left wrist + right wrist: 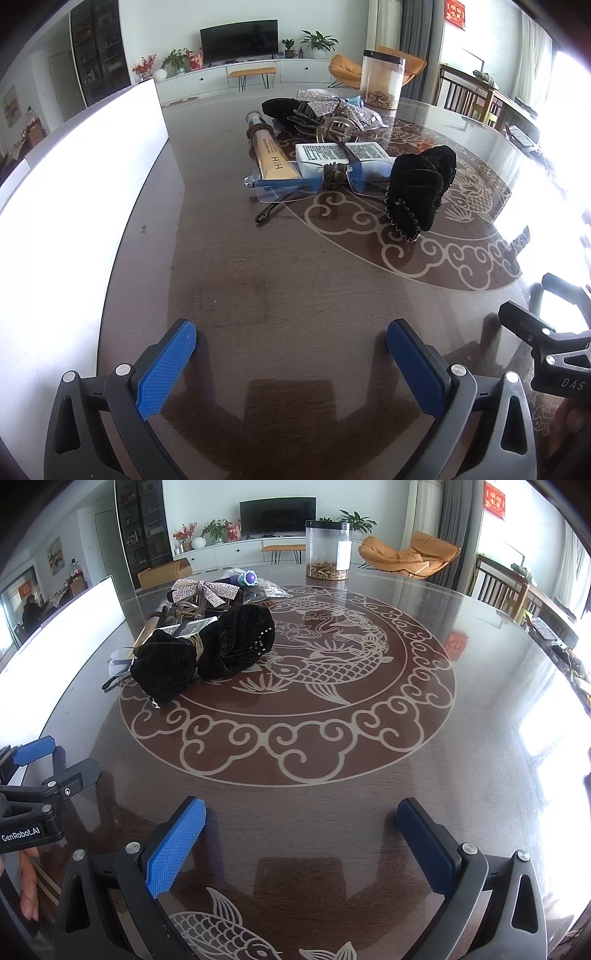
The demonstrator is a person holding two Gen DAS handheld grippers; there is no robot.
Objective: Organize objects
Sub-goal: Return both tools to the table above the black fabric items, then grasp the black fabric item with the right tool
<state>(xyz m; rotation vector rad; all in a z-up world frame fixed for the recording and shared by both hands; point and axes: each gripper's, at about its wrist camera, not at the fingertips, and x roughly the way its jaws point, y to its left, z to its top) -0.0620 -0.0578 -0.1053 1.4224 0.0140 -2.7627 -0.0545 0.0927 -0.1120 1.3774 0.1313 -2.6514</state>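
Clutter pile well beyond left hand-held gripper.

a dark television sits top centre on a white cabinet, potted plants beside it, an orange lounge chair at upper right.

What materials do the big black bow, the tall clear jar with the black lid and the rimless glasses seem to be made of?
Big black bow: soft, matte, velvet-like fabric, deep folds, no shine. Tall clear jar with the black lid: probably transparent plastic, slightly cloudy wall, contents visible. Rimless glasses: clear lenses, glass or plastic cannot be told; the tube behind shows through them.
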